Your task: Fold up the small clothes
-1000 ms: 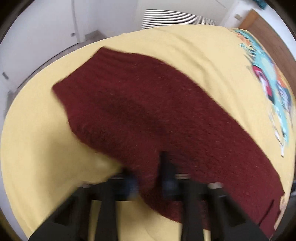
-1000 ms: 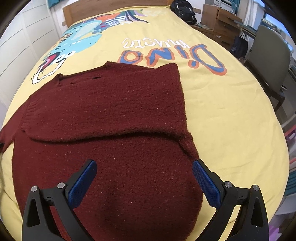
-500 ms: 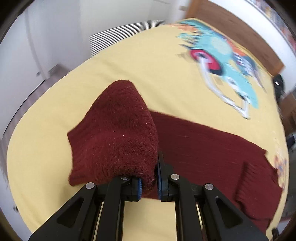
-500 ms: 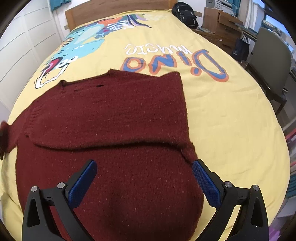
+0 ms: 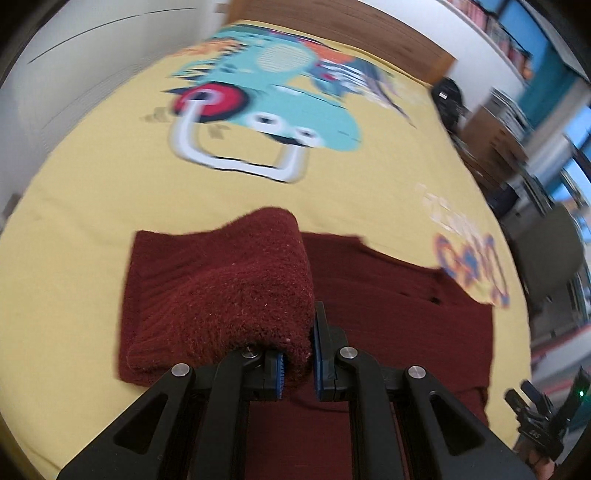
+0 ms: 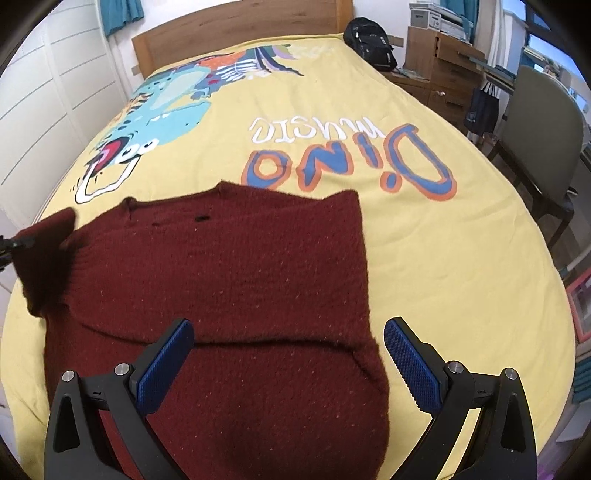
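A dark red knit sweater (image 6: pixel 236 280) lies spread on the yellow bedspread (image 6: pixel 443 236), its right sleeve folded across the body. My left gripper (image 5: pixel 298 363) is shut on the left sleeve (image 5: pixel 236 295) and holds it lifted above the bed, the cloth draped over the left finger. That raised sleeve (image 6: pixel 44 258) shows at the far left in the right wrist view. My right gripper (image 6: pixel 284 354) is open and empty, hovering above the sweater's lower body. The rest of the sweater (image 5: pixel 399 317) lies flat beyond my left gripper.
The bedspread carries a dinosaur print (image 5: pixel 269 107) and "Dino music" lettering (image 6: pixel 347 155). A wooden headboard (image 6: pixel 236 33) stands at the far end. A black backpack (image 6: pixel 369 40), wooden drawers (image 6: pixel 447 70) and a grey chair (image 6: pixel 543 133) stand right of the bed.
My left gripper has swung round with the sleeve, carrying it up and in toward the sweater's body. My right gripper stays open and has drifted slightly back over the sweater.
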The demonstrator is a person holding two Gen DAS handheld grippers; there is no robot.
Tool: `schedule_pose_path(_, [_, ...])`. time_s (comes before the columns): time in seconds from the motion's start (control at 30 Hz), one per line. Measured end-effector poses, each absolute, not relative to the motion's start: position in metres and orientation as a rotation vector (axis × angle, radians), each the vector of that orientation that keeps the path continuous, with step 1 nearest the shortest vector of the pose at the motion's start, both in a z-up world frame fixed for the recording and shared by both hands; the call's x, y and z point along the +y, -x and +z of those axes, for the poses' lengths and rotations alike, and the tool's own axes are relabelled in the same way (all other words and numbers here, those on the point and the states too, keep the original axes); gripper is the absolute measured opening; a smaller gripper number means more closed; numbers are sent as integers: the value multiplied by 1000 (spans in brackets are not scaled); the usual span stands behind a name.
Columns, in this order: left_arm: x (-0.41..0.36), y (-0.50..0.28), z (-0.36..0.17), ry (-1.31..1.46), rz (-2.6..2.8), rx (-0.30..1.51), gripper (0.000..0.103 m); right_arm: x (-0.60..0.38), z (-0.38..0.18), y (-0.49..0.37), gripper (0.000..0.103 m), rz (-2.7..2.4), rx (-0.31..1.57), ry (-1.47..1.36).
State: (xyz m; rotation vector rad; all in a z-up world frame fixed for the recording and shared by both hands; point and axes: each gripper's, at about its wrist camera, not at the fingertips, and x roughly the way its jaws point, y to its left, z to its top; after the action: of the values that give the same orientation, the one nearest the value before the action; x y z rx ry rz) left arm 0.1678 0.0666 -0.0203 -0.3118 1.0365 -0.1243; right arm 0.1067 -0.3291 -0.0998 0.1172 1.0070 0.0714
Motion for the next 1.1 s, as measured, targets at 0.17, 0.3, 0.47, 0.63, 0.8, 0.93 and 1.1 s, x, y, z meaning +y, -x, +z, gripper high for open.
schedule_pose_path(0.17, [-5,-181,-25,273,-258,1045,9,-337,-94,-107,102,57,995,-112])
schedule_pose_path(0.3, [-50,-179,-45,210,-306,1084,9,-344,-98,-106,102,44,1006,-127])
schedule_pose_path(0.47, [-76,-174,-91,114,-298,1153,9,-346,-114,-102,102,45,1040,-150])
schedule_pose_path(0.63, [-76,-173,-133,90,-270,1227,10,-347,-130,-97,102,48,1072,-175])
schedule_pose_path(0.8, [-77,-173,-147,75,-239,1237,13,-347,-142,-95,102,47,1100,-182])
schedule_pose_path(0.93, [-78,-177,-148,69,-241,1256,13,-347,-147,-94,102,46,1113,-182])
schedule_pose_path(1.1, [-71,-181,-142,125,-252,1317,37,-348,-145,-92,102,49,1109,-188])
